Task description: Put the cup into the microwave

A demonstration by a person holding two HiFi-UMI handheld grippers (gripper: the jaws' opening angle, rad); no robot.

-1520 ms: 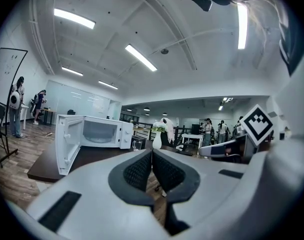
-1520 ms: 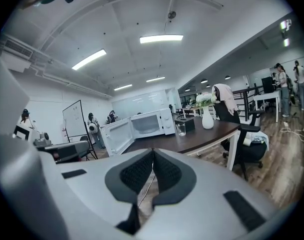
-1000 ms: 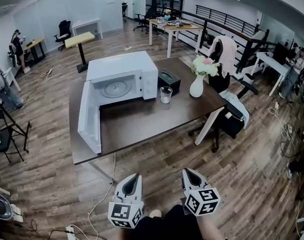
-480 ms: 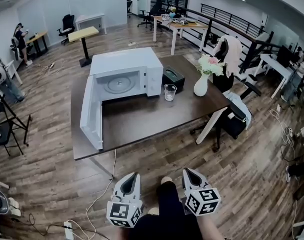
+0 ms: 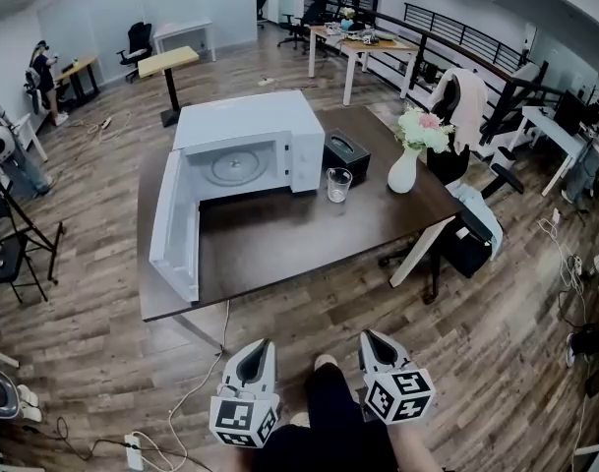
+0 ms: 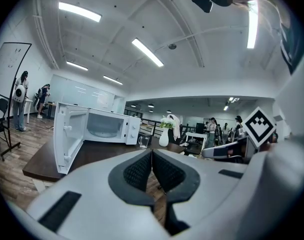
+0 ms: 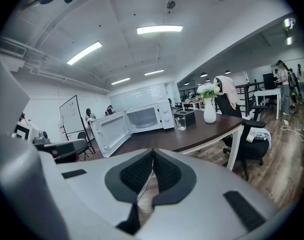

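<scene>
Cup (image 5: 338,184): clear glass, upright beside open microwave (image 5: 242,150).

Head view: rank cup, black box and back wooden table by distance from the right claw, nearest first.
1. cup, on the desk right of the microwave.
2. black box, just behind the cup.
3. wooden table, far back in the room.

Dark wooden table (image 5: 279,244) — open white microwave (image 5: 250,131), glass cup (image 5: 338,185), black box (image 5: 345,152), white vase (image 5: 403,178)
</scene>
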